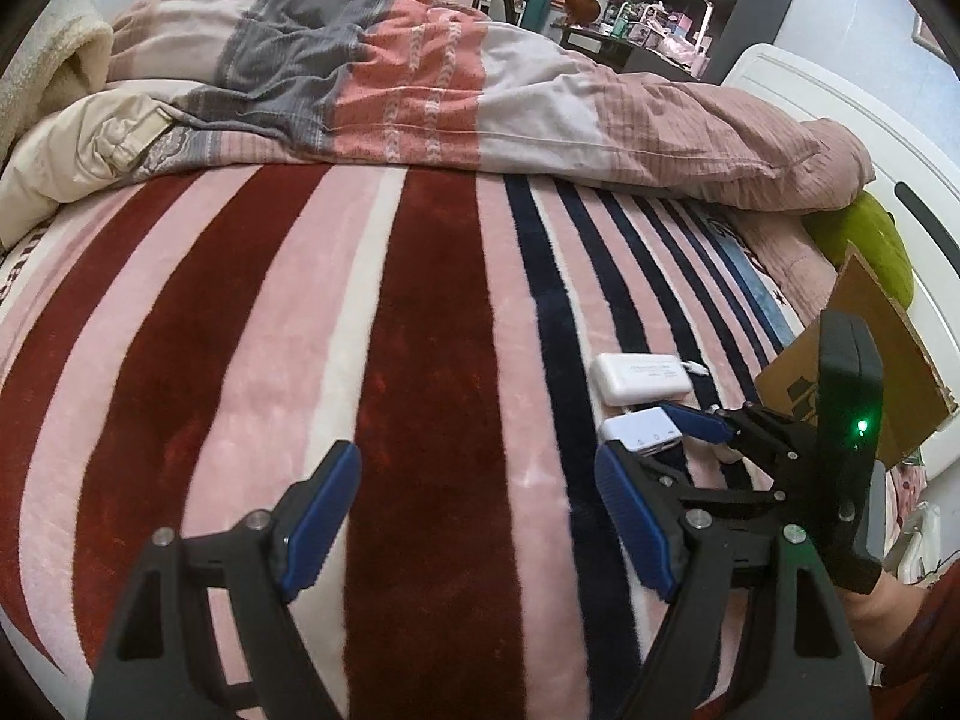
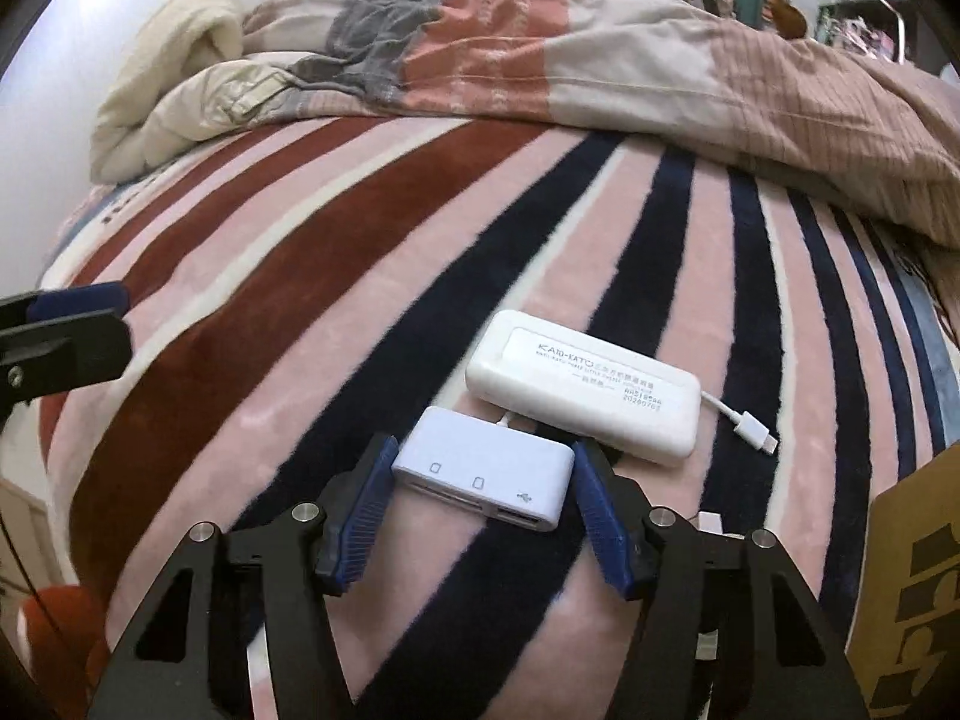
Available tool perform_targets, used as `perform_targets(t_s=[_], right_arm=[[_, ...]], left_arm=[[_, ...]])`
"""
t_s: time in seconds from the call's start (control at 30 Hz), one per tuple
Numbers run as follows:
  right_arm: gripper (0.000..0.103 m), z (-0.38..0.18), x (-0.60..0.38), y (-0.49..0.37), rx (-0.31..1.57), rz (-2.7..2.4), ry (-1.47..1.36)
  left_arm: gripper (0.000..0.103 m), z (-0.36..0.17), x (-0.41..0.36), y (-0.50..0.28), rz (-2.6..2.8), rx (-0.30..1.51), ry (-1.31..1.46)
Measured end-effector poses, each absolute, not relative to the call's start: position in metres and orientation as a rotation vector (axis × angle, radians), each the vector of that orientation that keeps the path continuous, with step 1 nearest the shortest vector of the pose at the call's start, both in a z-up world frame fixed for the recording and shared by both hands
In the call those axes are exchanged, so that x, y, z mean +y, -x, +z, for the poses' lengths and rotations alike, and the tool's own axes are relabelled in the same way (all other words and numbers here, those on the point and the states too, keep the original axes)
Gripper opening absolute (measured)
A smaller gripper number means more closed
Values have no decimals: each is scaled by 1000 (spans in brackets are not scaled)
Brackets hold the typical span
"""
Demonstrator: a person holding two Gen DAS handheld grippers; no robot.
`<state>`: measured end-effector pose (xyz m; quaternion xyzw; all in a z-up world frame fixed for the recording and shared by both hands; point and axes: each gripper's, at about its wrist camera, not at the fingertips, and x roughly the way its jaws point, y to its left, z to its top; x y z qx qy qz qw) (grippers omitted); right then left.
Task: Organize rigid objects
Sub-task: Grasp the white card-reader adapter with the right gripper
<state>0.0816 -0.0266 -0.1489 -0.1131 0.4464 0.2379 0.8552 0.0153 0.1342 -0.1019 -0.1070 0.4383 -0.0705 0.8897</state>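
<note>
A small white card-reader hub lies on the striped blanket, between the two blue pads of my right gripper. The jaws stand open around it, close to both its ends, and I cannot tell whether they touch it. Just behind it lies a larger white power bank with a short white cable and plug. In the left wrist view my left gripper is open and empty over the blanket. The right gripper, the hub and the power bank are to its right.
A brown cardboard box stands at the right, also seen in the left wrist view. A rumpled quilt and cream blanket lie across the far side of the bed. A green cushion and white bed frame are at the right.
</note>
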Motion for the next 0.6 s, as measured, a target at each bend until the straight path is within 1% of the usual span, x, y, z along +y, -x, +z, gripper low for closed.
perform_targets(t_s=[0.43,0.6], right_arm=[[56,-101,-30,-34,851,853,221],[56,-83,-34,-19,790,922,232]], left_arm=[[78,-66,104,10,-164,898,222],[78,-60,96,14,-250,909,277]])
